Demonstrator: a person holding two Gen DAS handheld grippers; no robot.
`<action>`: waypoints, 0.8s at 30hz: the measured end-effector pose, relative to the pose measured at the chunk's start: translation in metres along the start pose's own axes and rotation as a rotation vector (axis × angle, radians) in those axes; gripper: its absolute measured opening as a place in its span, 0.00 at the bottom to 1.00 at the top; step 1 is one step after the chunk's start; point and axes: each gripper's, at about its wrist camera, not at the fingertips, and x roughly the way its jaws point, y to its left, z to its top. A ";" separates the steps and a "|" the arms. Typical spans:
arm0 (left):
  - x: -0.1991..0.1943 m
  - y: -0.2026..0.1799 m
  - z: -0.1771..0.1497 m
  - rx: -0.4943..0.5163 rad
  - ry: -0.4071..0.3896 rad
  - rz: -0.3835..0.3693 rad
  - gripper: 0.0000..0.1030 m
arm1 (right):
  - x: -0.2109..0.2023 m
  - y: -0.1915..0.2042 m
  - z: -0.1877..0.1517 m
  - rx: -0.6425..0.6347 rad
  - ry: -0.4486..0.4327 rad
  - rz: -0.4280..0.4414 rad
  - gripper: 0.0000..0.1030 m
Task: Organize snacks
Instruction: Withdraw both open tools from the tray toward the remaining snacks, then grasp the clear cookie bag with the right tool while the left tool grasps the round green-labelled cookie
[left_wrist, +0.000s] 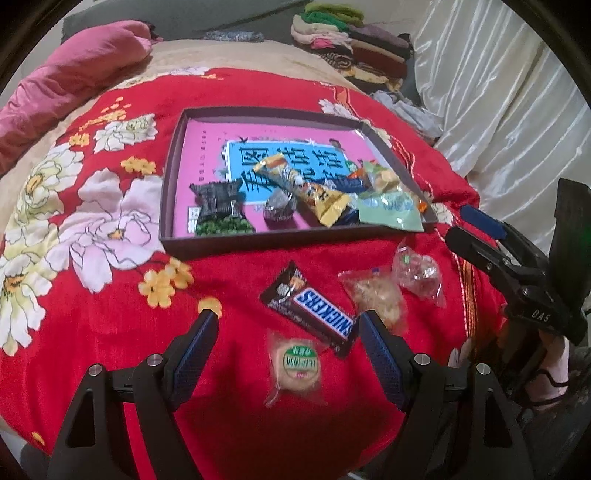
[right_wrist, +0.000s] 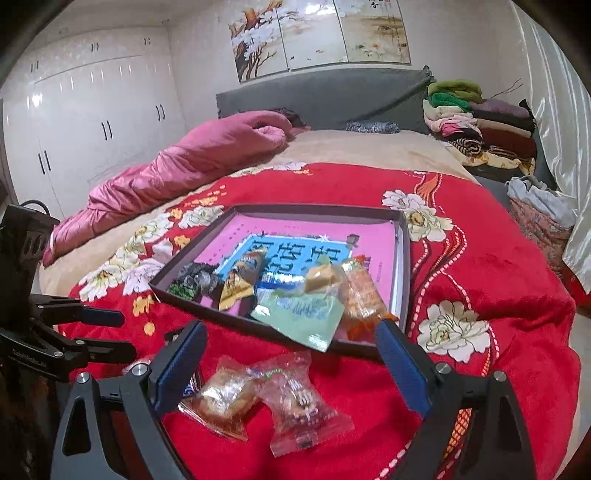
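Snickers bar (left_wrist: 314, 312) flat on the red blanket (left_wrist: 110, 325), long axis slanting from upper left to lower right, near end just beside the left gripper's (left_wrist: 286, 319) right finger. Glossy brown wrapper, blue letters on white, upside down in the left view. Round cake (left_wrist: 294, 363) in clear film with a green label, lying between the left gripper's wide, empty jaws. Two crinkly clear packets to the right — a pale crumbly one (right_wrist: 225, 398) and a candy (right_wrist: 303, 402) — both between the right gripper's (right_wrist: 291, 341) wide jaws, untouched. Shallow dark box (left_wrist: 170, 192) further up the blanket, pink-and-blue printed sheet inside, several snacks piled at its near right corner: a yellow foil stick (left_wrist: 306, 192) slanting like the bar, a green sachet (right_wrist: 299, 314) overhanging the rim, an orange packet (right_wrist: 364, 299), a black wrapper (left_wrist: 218, 205). Blanket plush, printed with big white flowers.
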 end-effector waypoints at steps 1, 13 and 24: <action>0.000 0.001 -0.001 0.000 0.002 -0.002 0.77 | 0.000 0.000 -0.001 0.000 0.002 -0.001 0.90; 0.001 0.000 -0.008 0.001 0.022 -0.014 0.77 | 0.003 0.002 -0.009 -0.012 0.067 -0.030 0.90; 0.016 -0.003 -0.020 0.009 0.080 -0.025 0.77 | 0.029 -0.004 -0.022 -0.006 0.216 -0.069 0.90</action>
